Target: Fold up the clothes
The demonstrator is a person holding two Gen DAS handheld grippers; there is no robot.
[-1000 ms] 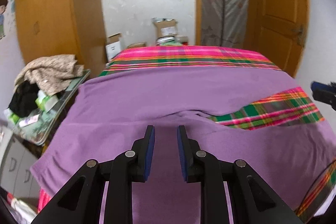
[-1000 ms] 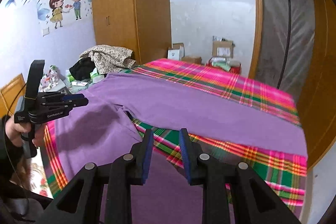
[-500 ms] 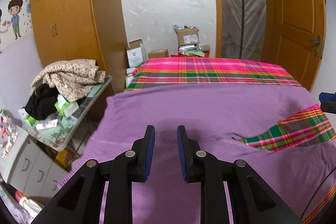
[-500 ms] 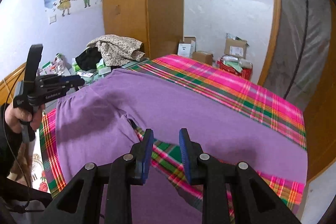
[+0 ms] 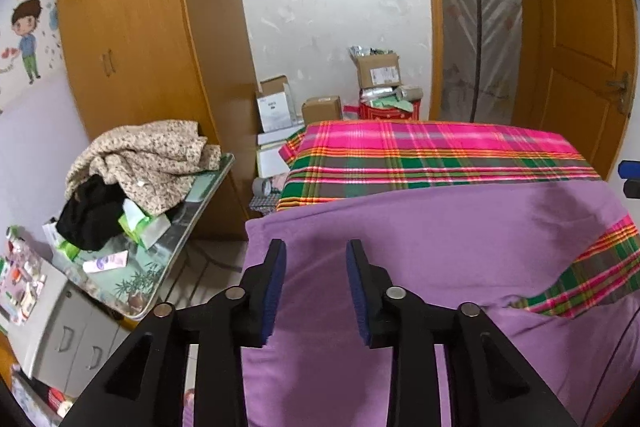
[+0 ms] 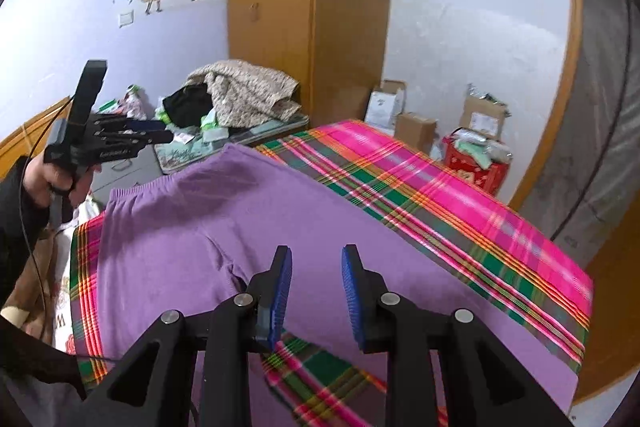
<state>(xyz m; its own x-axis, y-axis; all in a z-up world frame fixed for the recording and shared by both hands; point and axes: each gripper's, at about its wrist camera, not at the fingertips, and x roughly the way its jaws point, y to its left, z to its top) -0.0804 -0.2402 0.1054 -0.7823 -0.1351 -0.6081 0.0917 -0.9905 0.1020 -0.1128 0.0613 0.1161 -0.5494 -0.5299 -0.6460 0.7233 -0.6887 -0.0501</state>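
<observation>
Bed (image 6: 460,187): plaid cover, pink and green, carrying the task's thing. Trousers (image 6: 280,227): purple, spread flat and unfolded across the bed, waistband (image 6: 136,191) at the near-left edge by the side desk, two legs parted in a V with plaid showing in the gap (image 6: 320,367); long axis runs from the waistband at my left out to the right and away. Side desk (image 5: 176,227): beside the bed, heaped with other garments and small packets. Left hand-held gripper (image 5: 316,287): released, jaws apart, nothing between them, hanging above the waistband end, cloth directly below and ahead. Right hand-held gripper (image 6: 314,291): released likewise, empty, hanging above the crotch where the legs split, legs stretching ahead and rightward. Relation that counts, as I judge it: the left sits nearer the waistband, the right nearer the legs, so any fold along the long axis would have each tool drop onto its own end. Neither tool touches the cloth, as far as I can tell.
</observation>
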